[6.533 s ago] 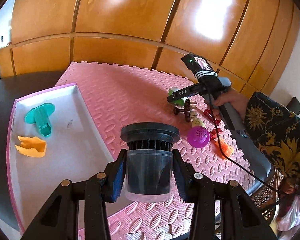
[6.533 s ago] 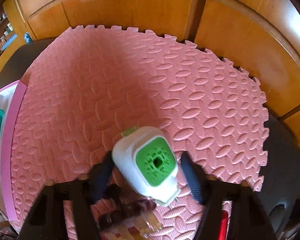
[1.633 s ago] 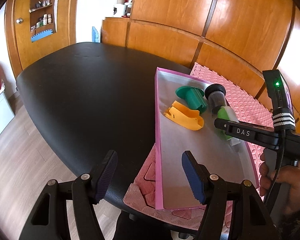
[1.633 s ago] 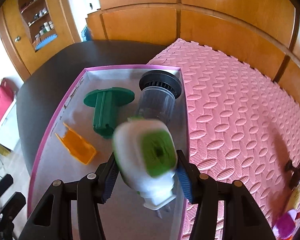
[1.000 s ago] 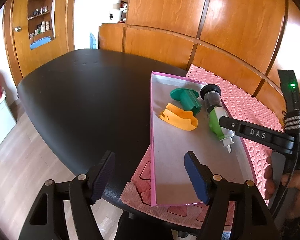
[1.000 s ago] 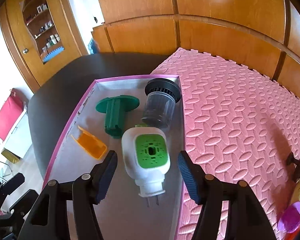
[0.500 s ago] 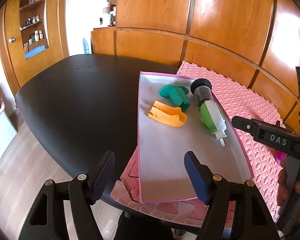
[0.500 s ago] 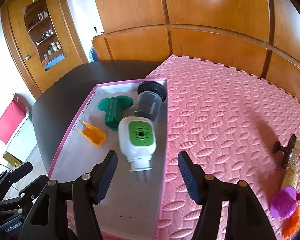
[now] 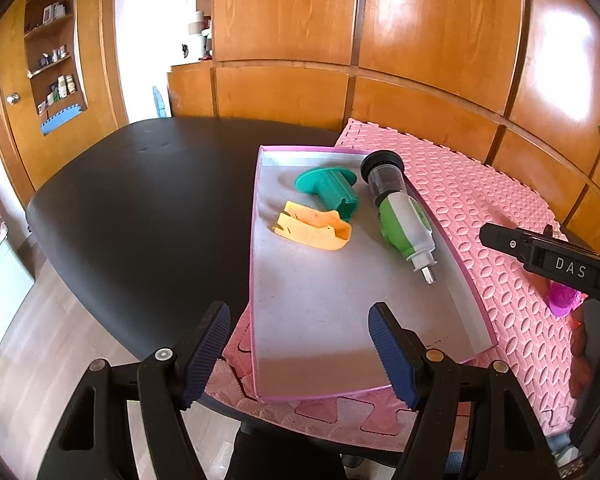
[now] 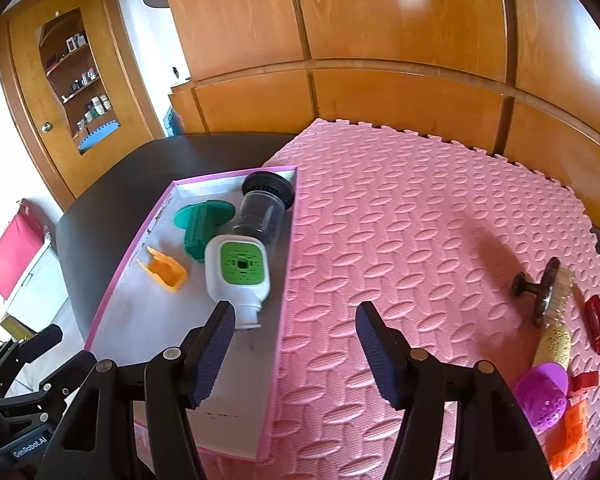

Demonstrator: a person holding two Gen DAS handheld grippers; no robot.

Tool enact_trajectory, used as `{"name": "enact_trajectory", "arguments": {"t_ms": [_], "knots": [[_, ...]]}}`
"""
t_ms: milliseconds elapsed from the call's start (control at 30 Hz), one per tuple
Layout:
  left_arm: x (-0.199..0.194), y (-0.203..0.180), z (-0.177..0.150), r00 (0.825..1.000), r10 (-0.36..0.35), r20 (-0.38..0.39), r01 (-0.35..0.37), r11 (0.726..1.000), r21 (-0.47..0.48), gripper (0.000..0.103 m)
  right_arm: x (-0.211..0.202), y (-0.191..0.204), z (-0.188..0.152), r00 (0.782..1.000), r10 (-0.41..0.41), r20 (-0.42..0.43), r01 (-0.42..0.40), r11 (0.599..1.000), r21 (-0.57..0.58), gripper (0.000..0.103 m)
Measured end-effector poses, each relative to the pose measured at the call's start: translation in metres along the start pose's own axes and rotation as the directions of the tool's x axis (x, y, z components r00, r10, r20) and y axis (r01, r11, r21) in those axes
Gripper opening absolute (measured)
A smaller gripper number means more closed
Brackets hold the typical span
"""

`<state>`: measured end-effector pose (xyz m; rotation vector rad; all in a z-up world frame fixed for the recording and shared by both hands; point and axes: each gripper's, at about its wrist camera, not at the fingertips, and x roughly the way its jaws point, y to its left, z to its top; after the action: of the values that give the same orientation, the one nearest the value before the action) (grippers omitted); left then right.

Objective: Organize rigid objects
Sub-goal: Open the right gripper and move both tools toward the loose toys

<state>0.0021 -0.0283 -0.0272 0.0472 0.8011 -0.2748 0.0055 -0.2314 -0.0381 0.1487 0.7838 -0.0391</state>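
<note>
Both claws stand half open and hold nothing. Right gripper [image 10: 296,344] hangs over the tray's [image 10: 278,320] right wall, where the pink mat [image 10: 400,220] begins. Just before its left finger lies the white and green plug device [image 10: 238,276], already in the tray. The loose pieces, like the purple ball [image 10: 542,400] and the brush [image 10: 548,292], lie far to its right, so I judge this hand the nearer. Left gripper [image 9: 300,350] waits at the tray's near end.
</note>
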Motion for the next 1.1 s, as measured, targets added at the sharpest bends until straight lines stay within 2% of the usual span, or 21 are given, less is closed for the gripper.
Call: {"name": "enact_trajectory", "arguments": {"t_ms": [233,367,600,800,900,1000,1100], "knots": [[-0.002,-0.006,0.001,1.000,-0.009,0.004,0.009,1.000,0.020,0.075,-0.010,-0.029,-0.002,0.998,-0.060,0.003,0.060,0.998,0.011,0.063],[-0.002,-0.010,0.002,1.000,-0.016,0.006,0.016,0.999,0.034,0.075,-0.025,-0.058,-0.002,0.993,-0.116,0.023,0.115,0.992,0.044,0.063],[-0.003,-0.022,0.004,1.000,-0.030,0.004,0.030,0.997,0.072,0.075,-0.058,-0.121,-0.002,0.968,-0.245,0.063,0.234,0.962,0.138,0.063],[-0.003,-0.038,0.007,0.998,-0.057,-0.004,0.057,0.991,0.123,0.075,-0.082,-0.181,-0.017,0.929,-0.363,0.068,0.338,0.910,0.241,0.063],[-0.006,-0.051,0.012,0.997,-0.082,-0.004,0.082,0.984,0.161,0.075,-0.095,-0.214,-0.030,0.907,-0.415,0.066,0.372,0.866,0.334,0.063],[-0.007,-0.064,0.017,0.994,-0.108,-0.008,0.107,0.976,0.190,0.075,-0.108,-0.245,-0.044,0.887,-0.458,0.065,0.380,0.800,0.464,0.063],[-0.003,-0.079,0.019,0.992,-0.122,-0.028,0.125,0.965,0.230,0.075,-0.115,-0.259,-0.049,0.886,-0.458,0.068,0.354,0.764,0.540,0.063]]}}
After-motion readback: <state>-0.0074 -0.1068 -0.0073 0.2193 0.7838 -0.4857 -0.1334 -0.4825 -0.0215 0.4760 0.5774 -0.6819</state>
